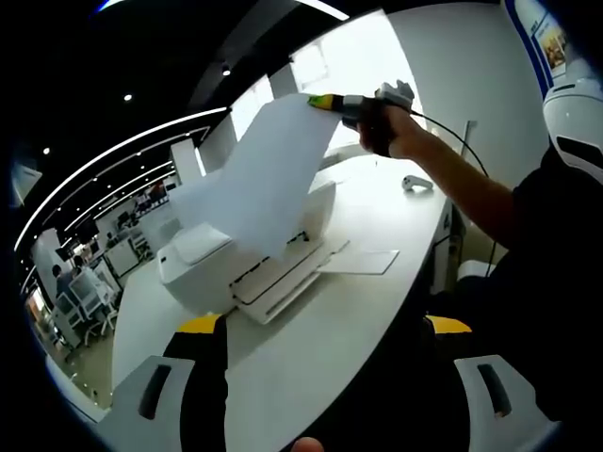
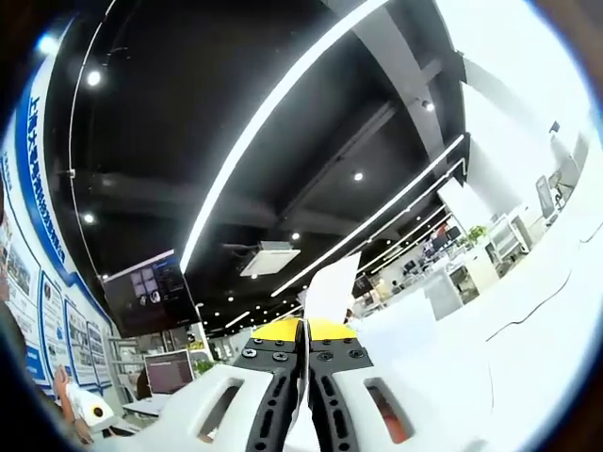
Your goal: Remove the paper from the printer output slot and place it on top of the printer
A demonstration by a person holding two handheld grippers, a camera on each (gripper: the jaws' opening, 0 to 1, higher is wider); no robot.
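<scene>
A white printer (image 1: 203,254) stands on a white table (image 1: 311,348) in the left gripper view. A large white sheet of paper (image 1: 264,179) hangs in the air above the printer, its lower edge down by the output tray (image 1: 283,287). My right gripper (image 1: 320,101), held by a hand, is shut on the sheet's upper corner. In the right gripper view the jaws (image 2: 304,331) are closed together with the paper (image 2: 330,287) sticking out past their yellow tips. My left gripper (image 1: 325,377) is open, low over the table in front of the printer, with nothing between its jaws.
Another flat sheet (image 1: 363,262) lies on the table right of the printer. A small white device (image 1: 416,183) sits farther back. The person's arm (image 1: 462,179) reaches in from the right. A white machine (image 1: 575,122) stands at the right edge. Office desks lie beyond on the left.
</scene>
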